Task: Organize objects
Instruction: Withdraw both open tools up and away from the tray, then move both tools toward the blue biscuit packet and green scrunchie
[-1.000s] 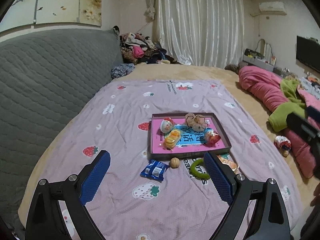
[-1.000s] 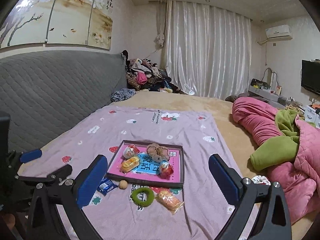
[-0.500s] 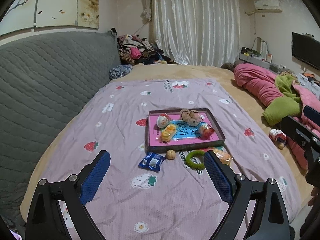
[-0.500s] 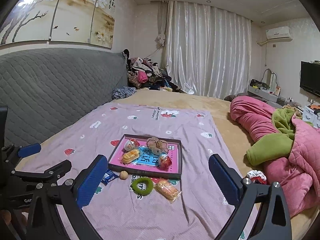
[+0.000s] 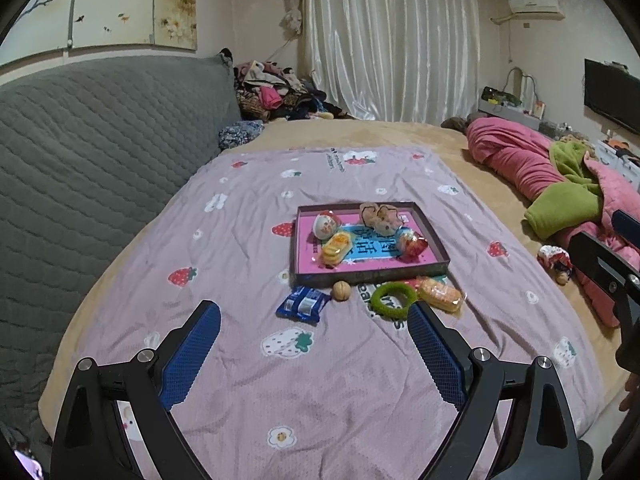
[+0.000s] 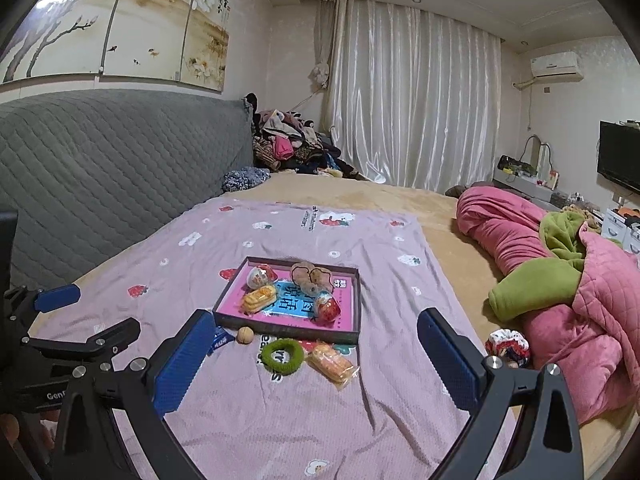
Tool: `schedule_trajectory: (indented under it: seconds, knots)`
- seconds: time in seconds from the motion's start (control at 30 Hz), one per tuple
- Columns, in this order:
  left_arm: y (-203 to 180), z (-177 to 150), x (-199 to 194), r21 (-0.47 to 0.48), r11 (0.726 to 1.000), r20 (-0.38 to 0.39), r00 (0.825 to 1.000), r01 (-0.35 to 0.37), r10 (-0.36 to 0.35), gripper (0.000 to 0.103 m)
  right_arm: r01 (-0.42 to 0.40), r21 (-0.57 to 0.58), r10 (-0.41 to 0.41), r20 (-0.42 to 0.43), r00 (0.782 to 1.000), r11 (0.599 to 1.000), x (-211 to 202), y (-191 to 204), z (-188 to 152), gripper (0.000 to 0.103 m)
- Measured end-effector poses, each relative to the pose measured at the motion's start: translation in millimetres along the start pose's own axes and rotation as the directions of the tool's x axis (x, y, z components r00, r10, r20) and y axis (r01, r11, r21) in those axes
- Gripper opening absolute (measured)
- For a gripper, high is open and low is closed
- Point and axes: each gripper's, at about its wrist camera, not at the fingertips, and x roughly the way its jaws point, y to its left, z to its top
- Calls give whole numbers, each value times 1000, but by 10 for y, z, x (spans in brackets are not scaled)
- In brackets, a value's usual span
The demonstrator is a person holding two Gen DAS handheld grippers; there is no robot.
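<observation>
Left wrist view: left hand-held gripper spread wide, nothing between its blue pads, hovering over lilac strawberry-print bedsheet on the bed. Shallow dark box with pink floor sits mid-sheet, holding wrapped snacks and a beige plush. Just in front of it: blue snack packet, round walnut, green fuzzy ring, orange wrapped cake. Right hand-held gripper equally wide, empty. Grey quilted headboard left, white curtains behind, pink quilt right.

Both wrist views overlook the same tray.
</observation>
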Motion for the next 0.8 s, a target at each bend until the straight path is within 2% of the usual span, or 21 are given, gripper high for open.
schedule_trajectory:
  seconds: [0.8]
  knots:
    - [33, -351, 426, 20, 1000, -93, 996, -12, 14, 95, -1, -24, -1, -90, 996, 1000, 361, 75, -409, 102]
